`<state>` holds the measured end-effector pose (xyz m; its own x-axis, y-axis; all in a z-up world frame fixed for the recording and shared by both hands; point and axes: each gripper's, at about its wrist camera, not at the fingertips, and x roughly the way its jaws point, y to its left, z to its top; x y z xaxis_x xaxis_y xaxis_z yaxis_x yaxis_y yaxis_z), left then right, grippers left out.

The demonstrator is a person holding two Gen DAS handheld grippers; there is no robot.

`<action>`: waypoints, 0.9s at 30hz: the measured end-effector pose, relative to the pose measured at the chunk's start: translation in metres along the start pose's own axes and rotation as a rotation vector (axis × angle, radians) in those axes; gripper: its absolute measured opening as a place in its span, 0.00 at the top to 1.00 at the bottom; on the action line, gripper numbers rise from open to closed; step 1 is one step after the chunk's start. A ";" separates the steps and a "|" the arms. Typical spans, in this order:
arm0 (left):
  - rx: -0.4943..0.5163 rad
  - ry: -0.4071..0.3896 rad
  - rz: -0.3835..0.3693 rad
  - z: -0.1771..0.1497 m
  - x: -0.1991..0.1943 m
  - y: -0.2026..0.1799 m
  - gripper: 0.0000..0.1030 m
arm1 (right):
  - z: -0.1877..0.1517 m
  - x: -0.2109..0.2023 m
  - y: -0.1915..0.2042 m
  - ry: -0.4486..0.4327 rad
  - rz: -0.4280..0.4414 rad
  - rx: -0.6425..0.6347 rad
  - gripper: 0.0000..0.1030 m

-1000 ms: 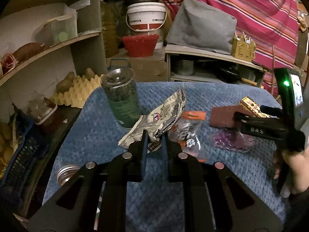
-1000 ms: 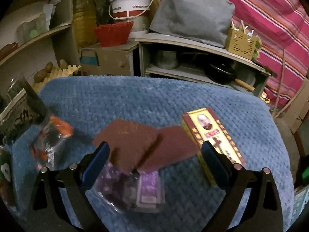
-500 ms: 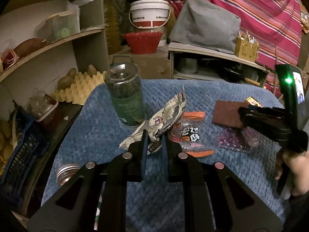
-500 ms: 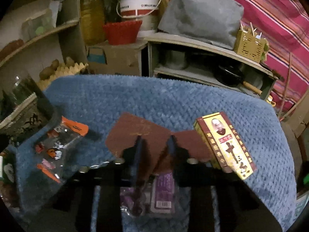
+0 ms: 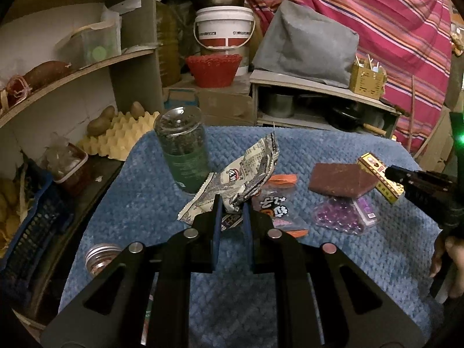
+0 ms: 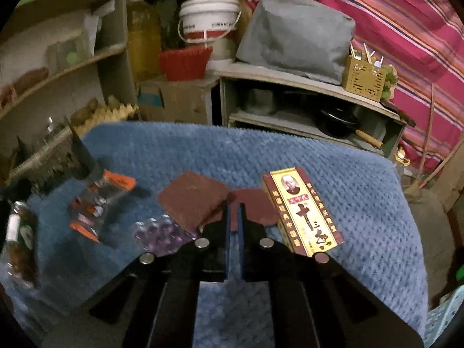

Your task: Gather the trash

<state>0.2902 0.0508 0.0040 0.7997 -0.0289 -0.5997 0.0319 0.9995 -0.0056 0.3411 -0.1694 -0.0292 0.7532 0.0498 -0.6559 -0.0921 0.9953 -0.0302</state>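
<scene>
My left gripper (image 5: 232, 203) is shut on a crumpled newspaper-print snack wrapper (image 5: 246, 171), held just above the blue blanket (image 5: 145, 203). Beside it lie a clear bag with orange print (image 5: 278, 203), a purple bead pack (image 5: 342, 217), brown pads (image 5: 336, 178) and a gold and red box (image 5: 380, 174). My right gripper (image 6: 232, 207) is shut with nothing seen between its pads. Its tips hover over the near edge of the brown pads (image 6: 191, 200), left of the gold box (image 6: 301, 211). The purple pack (image 6: 156, 232) lies to its left.
A glass jar of dark leaves (image 5: 182, 150) stands behind the wrapper. A metal lid (image 5: 101, 258) lies near the blanket's left edge. A yellow egg tray (image 5: 121, 136), shelves and a blue crate (image 5: 29, 232) crowd the left; a low shelf (image 6: 290, 81) stands behind.
My right gripper went from wide open to shut and drew back a little from the brown pads and purple pack, which stayed on the blanket. The left gripper kept its hold.
</scene>
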 end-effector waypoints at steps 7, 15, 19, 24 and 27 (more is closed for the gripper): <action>-0.001 -0.006 0.027 0.004 0.003 0.008 0.88 | 0.007 0.022 0.026 0.000 -0.045 -0.073 0.19; -0.034 0.011 0.022 0.004 0.010 0.023 0.88 | 0.017 0.064 0.049 0.086 -0.066 -0.154 0.08; -0.016 0.019 0.034 0.002 0.013 0.021 0.88 | 0.017 0.081 0.058 0.118 -0.078 -0.179 0.08; -0.024 0.022 0.034 0.002 0.015 0.024 0.88 | 0.014 0.083 0.059 0.106 -0.068 -0.186 0.10; -0.025 0.018 0.035 0.003 0.013 0.022 0.88 | 0.015 0.079 0.057 0.106 -0.036 -0.174 0.20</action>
<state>0.3032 0.0726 -0.0019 0.7893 0.0063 -0.6140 -0.0110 0.9999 -0.0040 0.4053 -0.1073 -0.0710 0.6861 -0.0040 -0.7275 -0.1841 0.9665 -0.1788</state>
